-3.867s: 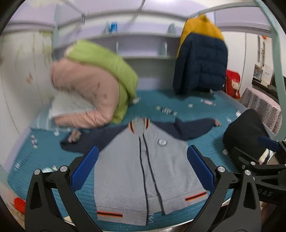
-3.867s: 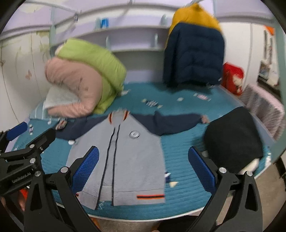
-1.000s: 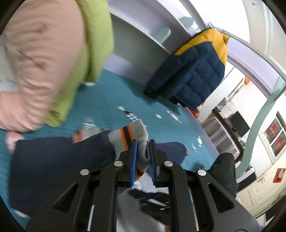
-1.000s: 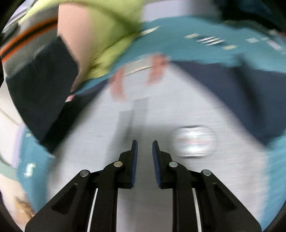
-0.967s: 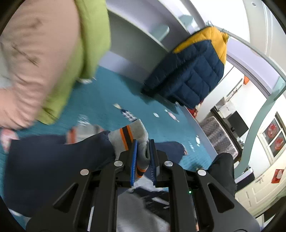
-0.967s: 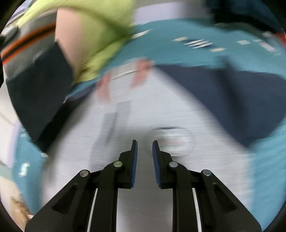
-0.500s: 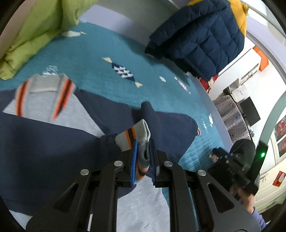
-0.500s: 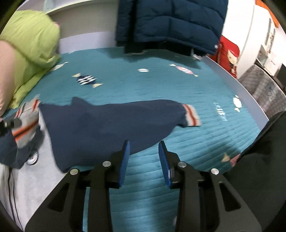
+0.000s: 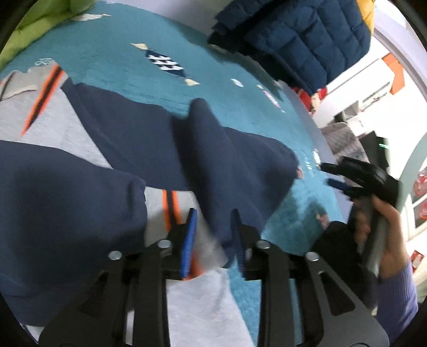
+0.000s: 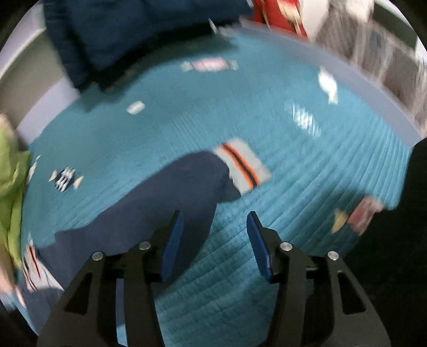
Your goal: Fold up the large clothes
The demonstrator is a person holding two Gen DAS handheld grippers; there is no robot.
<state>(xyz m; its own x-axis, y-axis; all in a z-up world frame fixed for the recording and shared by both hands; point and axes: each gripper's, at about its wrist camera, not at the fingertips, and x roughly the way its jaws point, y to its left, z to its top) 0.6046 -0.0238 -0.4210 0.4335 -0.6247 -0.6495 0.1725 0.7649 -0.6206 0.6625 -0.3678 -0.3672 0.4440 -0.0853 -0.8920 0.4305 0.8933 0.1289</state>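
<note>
A grey jacket (image 9: pixel 45 117) with navy sleeves lies on a teal bedspread (image 9: pixel 120 61). Its left sleeve (image 9: pixel 58 202) is folded across the body, and the striped grey cuff (image 9: pixel 173 205) lies between the parted fingers of my left gripper (image 9: pixel 213 235), which is open. The right sleeve (image 10: pixel 160 197) stretches out flat, with its striped cuff (image 10: pixel 242 168) at the end. My right gripper (image 10: pixel 213 240) is open just above this sleeve, short of the cuff. The right gripper also shows in the left wrist view (image 9: pixel 344 181), held by a hand.
A navy and yellow puffer jacket (image 9: pixel 301 34) hangs at the bed's far side. Green bedding (image 10: pixel 10 186) is piled at the left. A black item (image 10: pixel 416 186) sits at the bed's right edge. A red object (image 10: pixel 277 16) stands beyond the bed.
My left gripper has opened and let go of the left cuff on the jacket body. My right gripper has opened wider and moved closer to the right sleeve's cuff.
</note>
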